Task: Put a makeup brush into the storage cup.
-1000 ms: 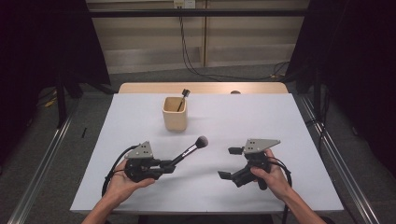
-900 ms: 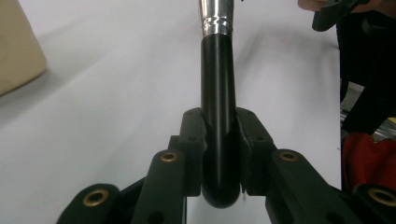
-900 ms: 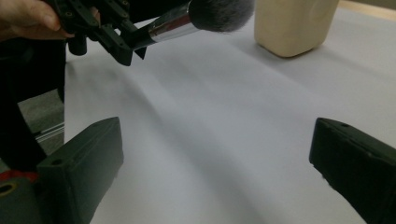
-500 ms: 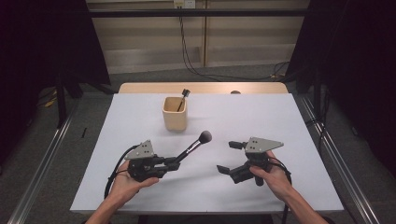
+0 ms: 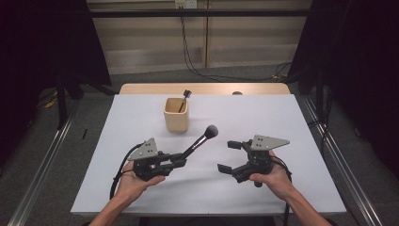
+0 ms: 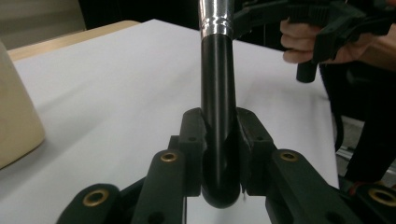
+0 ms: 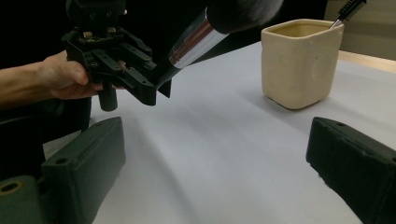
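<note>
From the high view, the left tool [image 5: 181, 159] sits at about 7 o'clock on the white surface [image 5: 263, 113], clamped on the black handle of a makeup brush [image 5: 200, 141]. The brush slants up toward 1 o'clock, its dark round head raised off the surface between the two tools. The right tool [image 5: 230, 155] is at about 5 o'clock, its jaws spread wide with nothing between them. A cream cup [image 5: 176, 114] stands near 12 o'clock, with a thin dark stick [image 5: 183, 100] leaning out of it.

The left tool view shows what the high view cannot: the brush handle [image 6: 218, 140] pinched tight between the two black pads, its rounded butt end poking out just behind them, and a shiny metal collar higher up. The person's right hand [image 6: 299, 39] with its tool appears farther off at 1 o'clock, and the cup's side [image 6: 16, 116] is at 9 o'clock.

The right tool view [image 7: 215, 163] looks across bare surface between its parted jaws. It shows the brush's silver collar [image 7: 196, 39] and soft dark bristles, the left hand [image 7: 60, 77] wrapped round its tool, and the cup [image 7: 299, 63] with faint dents in its wall.

Beyond the surface are a wooden strip along the far edge, grey floor, metal rails on both sides, black curtains and hanging cables.
</note>
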Demonstrator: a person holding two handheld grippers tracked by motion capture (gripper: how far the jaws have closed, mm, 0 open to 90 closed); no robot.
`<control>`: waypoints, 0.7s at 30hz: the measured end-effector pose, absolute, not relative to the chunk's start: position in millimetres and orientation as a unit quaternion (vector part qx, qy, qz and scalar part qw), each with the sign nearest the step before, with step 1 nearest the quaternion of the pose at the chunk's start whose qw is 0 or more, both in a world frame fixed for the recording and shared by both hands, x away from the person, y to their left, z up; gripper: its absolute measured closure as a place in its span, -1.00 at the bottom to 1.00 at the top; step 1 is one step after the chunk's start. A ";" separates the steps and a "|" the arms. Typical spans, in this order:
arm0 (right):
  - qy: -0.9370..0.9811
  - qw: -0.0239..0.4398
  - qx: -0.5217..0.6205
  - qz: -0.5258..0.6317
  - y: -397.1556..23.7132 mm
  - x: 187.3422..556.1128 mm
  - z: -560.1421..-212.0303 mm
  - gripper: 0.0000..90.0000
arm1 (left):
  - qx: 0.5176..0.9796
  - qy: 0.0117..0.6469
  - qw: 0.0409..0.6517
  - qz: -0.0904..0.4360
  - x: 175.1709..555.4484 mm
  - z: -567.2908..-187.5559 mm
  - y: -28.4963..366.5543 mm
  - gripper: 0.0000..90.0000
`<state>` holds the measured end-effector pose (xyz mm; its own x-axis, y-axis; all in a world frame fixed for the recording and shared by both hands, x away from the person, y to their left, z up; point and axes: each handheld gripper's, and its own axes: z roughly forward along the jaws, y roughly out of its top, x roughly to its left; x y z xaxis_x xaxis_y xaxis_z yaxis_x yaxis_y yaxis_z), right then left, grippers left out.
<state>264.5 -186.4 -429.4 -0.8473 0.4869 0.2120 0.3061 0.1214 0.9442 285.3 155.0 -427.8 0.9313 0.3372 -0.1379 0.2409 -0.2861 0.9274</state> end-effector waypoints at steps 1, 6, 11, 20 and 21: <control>0.745 0.075 0.264 0.608 -185.3 265.0 -428.5 -0.92 | 0.803 0.178 0.567 0.045 285.6 -426.6 153.8 0.66; 0.747 0.074 0.239 0.616 -175.9 265.4 -420.3 -0.94 | 0.804 0.170 0.568 0.052 287.6 -421.4 145.6 0.66; 0.740 0.071 0.241 0.624 -172.4 270.5 -415.6 -0.92 | 0.799 0.169 0.575 0.053 288.9 -420.5 142.0 0.66; 0.731 0.051 0.253 0.632 -168.2 282.1 -416.8 -0.78 | 0.796 0.161 0.582 0.046 286.1 -423.9 133.9 0.66; 0.731 0.050 0.252 0.632 -167.2 282.6 -417.0 -0.76 | 0.796 0.159 0.582 0.046 286.0 -424.6 132.9 0.66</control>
